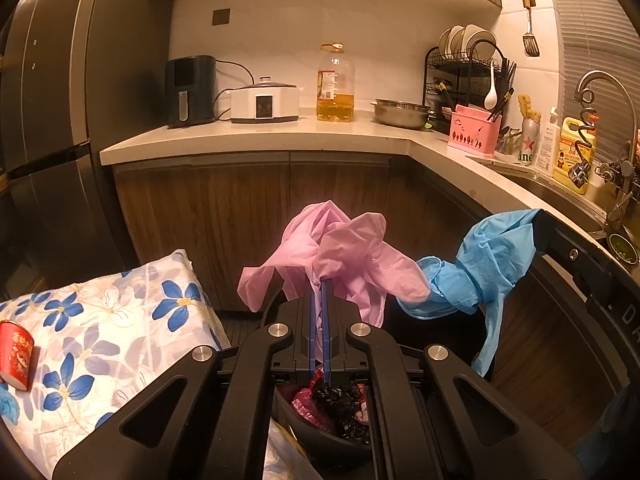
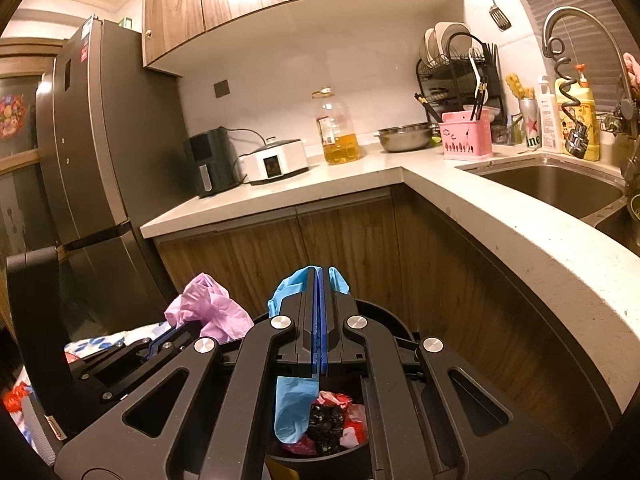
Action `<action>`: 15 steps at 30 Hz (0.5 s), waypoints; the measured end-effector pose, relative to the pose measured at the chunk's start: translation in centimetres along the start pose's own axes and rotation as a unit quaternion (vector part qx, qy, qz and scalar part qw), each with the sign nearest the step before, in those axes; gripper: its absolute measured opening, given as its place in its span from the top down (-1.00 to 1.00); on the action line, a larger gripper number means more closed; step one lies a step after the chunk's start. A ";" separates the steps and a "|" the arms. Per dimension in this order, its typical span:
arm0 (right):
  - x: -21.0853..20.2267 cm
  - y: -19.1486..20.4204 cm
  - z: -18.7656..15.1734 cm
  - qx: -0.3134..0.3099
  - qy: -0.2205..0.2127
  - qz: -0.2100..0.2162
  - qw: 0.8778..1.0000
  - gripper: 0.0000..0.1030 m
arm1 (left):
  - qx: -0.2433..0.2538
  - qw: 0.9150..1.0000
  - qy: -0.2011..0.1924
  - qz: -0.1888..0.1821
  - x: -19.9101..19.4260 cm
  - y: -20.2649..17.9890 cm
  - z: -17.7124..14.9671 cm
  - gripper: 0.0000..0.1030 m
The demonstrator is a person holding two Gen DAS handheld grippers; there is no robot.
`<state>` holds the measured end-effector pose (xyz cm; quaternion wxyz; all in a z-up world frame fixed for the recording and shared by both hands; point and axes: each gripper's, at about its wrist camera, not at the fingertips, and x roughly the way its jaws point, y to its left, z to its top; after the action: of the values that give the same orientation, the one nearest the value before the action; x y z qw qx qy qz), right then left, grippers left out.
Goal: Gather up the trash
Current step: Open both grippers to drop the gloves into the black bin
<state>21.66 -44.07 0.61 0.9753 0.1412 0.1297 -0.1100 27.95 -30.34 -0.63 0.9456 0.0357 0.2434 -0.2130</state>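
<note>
A: Nearest to us is our left tool (image 1: 320, 284), its blue pads pressed together on the pink glove (image 1: 340, 252), which bunches up above the tips and trails a strip down between the fingers.

B: And our right tool (image 2: 321, 276) is clenched the same way on the blue glove (image 2: 290, 408). Most of that one hangs below the fingers, with a smaller bunch at the tips.

A: Where does the trash bin (image 2: 352, 450) lie from each tool?

B: Directly beneath both. In the right wrist view the bin's round dark mouth sits under the fingers, and the blue glove's tail dangles down into it, close to the black and red wrappers inside. The left wrist view shows the same wrappers just below its fingers.

A: So the drop axis is straight down. We judge neither tool needs to travel sideways; the two sit side by side over the opening, the left tool to the left.

B: The right looks the better placed, since its glove already hangs lengthwise into the bin. The pink glove spreads wide above the left tool, so part of it might drape over the rim.

A: A red paper cup (image 1: 16, 354) lies on its side on the flowered cloth (image 1: 120, 320) at left, likely still to collect.
</note>
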 end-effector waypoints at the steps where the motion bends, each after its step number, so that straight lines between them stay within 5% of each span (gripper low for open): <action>1: 0.1 0.0 0.1 0.001 0.001 0.001 1.000 0.97 | 0.000 1.000 0.000 0.000 0.1 0.0 0.0 0.96; 15: 1.6 -0.4 0.0 0.006 0.017 0.001 1.000 0.80 | 0.005 1.000 0.010 -0.004 1.2 -0.1 -0.3 0.96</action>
<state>23.07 -44.75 -0.01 0.9721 0.1493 0.1458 -0.1072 28.76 -30.82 -1.44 0.9420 0.0413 0.2521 -0.2178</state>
